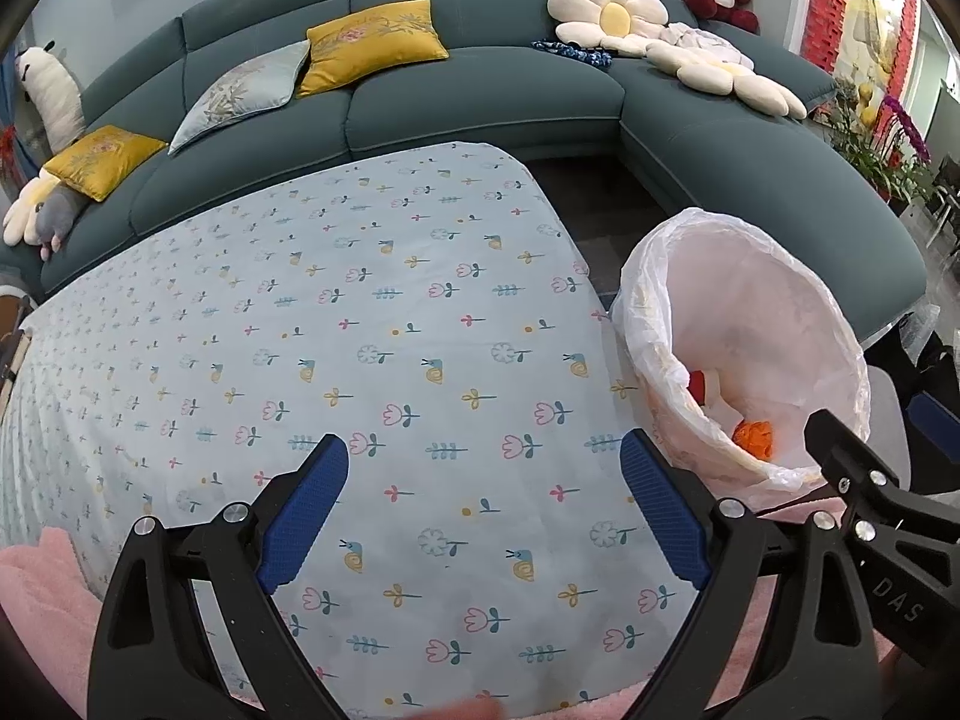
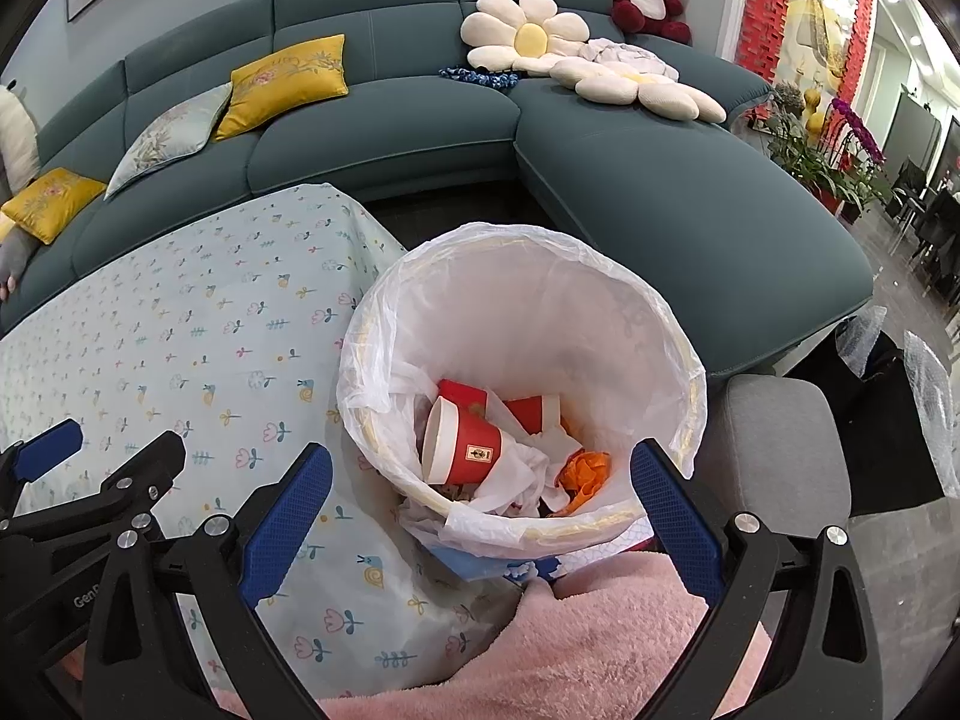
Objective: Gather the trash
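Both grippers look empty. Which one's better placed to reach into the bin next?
Right. The right gripper hangs open directly over the lined bin, cups between its fingers. The left gripper faces bare tablecloth, bin off to its side.

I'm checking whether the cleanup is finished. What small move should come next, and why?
Probably draw the right hand-held gripper back from over the bin. It is open and empty, cups and crumpled paper already lie inside, and no trash shows on the tablecloth.
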Motion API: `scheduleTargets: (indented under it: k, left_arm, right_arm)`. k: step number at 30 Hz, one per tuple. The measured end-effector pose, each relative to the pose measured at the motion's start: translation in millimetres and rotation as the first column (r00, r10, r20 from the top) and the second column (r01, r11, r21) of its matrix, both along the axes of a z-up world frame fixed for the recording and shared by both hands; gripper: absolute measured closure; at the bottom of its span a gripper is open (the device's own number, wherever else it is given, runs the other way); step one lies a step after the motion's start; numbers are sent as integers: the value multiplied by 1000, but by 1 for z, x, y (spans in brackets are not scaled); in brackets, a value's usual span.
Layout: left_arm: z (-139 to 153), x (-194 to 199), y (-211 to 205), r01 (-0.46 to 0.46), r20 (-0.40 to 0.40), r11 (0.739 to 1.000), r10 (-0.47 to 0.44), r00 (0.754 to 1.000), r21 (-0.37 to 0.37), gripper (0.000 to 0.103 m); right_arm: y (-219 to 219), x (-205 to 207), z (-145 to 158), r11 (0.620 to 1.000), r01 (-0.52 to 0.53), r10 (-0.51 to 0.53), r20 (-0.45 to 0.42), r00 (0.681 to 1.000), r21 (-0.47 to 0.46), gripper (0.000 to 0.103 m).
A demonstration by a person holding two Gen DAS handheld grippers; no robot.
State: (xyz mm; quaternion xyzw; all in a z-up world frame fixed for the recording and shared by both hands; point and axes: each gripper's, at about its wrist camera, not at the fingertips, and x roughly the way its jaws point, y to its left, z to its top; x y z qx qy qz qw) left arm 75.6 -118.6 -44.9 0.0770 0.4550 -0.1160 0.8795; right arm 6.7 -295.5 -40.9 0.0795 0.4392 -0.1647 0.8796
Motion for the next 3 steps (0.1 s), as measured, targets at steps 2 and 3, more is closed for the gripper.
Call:
scheduleTargets:
  k: [2,3]
  left_arm:
    - [0,1,-1,7,1,1000,-7,1000,-3,15]
    - [1,1,-2,12,2,1000,-12,1000,-3,15]
  right_arm:
    - [-1,-2,0,1000,4,-4,-1,1000,0,7]
    - [-2,-3,0,1000,8,-8,-2,1000,1,7]
